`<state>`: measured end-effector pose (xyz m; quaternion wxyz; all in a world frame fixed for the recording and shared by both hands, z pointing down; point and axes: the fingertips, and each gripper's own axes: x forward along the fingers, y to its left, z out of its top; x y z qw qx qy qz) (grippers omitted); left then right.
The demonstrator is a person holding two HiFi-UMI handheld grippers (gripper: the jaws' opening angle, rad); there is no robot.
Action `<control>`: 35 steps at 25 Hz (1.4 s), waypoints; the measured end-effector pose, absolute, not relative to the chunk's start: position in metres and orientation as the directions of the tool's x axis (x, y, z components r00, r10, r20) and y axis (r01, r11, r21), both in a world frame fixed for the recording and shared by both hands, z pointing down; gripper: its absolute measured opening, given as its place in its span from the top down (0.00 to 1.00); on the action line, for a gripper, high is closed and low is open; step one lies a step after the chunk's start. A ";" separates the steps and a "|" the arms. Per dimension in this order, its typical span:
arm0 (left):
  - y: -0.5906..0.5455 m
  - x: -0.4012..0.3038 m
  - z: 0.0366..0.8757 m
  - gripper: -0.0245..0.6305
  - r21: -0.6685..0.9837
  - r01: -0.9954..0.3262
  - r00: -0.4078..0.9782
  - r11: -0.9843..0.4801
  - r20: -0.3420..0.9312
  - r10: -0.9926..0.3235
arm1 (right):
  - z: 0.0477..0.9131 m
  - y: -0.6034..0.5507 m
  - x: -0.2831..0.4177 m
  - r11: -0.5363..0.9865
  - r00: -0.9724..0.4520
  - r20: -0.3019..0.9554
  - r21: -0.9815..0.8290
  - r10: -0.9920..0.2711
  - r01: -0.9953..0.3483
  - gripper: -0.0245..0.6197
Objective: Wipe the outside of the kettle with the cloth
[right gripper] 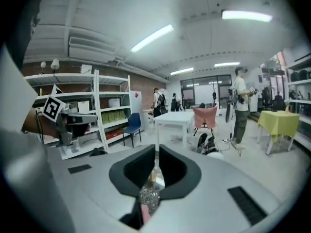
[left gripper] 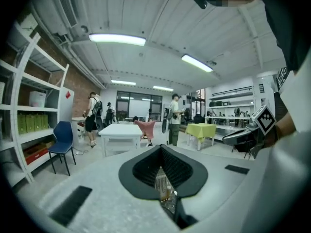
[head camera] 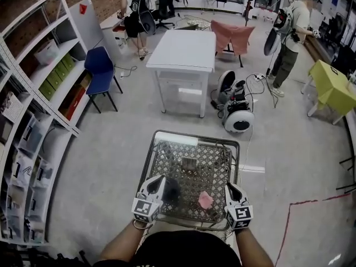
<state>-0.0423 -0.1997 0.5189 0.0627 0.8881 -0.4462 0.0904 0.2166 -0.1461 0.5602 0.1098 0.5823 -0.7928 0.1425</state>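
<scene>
Risk first.
- The kettle (head camera: 170, 191), a dark and blurred shape, stands on the mesh bench (head camera: 194, 133) towards its near side, just in front of the left tool (head camera: 158, 180). The gap looks small. A careless swing of that tool could knock the kettle over or push it along the mesh.
- Neither tool steadies the kettle, so any rubbing push could slide it.
- The pink cloth (head camera: 206, 200) lies loose on the mesh to the right of the kettle, apart from it and nearer the right tool (head camera: 230, 188). It could snag in the open mesh if it is dragged.
- With the cloth lying free and the kettle standing alone, the scene fits a stage ahead of wiping or one after the cloth is put down.

Tools.
- The left tool's jaws are together, with nothing between them.
- The right tool's jaws leave only a thin slit, and it is also empty.

Pose.
- Both forearms come in from the bottom of the head view.
- The tools sit side by side over the bench's near edge, one at each side.
- Both point forward and only slightly downward, so their cameras look out across the room.
</scene>
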 end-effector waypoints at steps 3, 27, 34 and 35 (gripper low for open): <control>-0.191 -0.049 0.474 0.95 0.037 -0.829 0.558 -0.559 0.136 -0.819 | 0.520 -0.146 0.221 0.279 -0.289 0.257 -0.075 -0.922 -0.957 0.94; -0.152 -0.063 0.310 0.95 -0.133 -0.833 0.549 -0.537 -0.085 -0.831 | 0.378 -0.117 0.177 0.368 -0.361 0.073 0.135 -0.930 -0.920 0.95; -0.175 -0.089 0.327 0.95 -0.225 -0.796 0.577 -0.562 -0.003 -0.816 | 0.391 -0.130 0.170 0.263 -0.253 0.119 0.084 -0.960 -0.961 0.95; -0.180 -0.098 0.329 0.95 -0.225 -0.792 0.582 -0.568 0.001 -0.813 | 0.391 -0.134 0.163 0.248 -0.237 0.121 0.078 -0.964 -0.966 0.95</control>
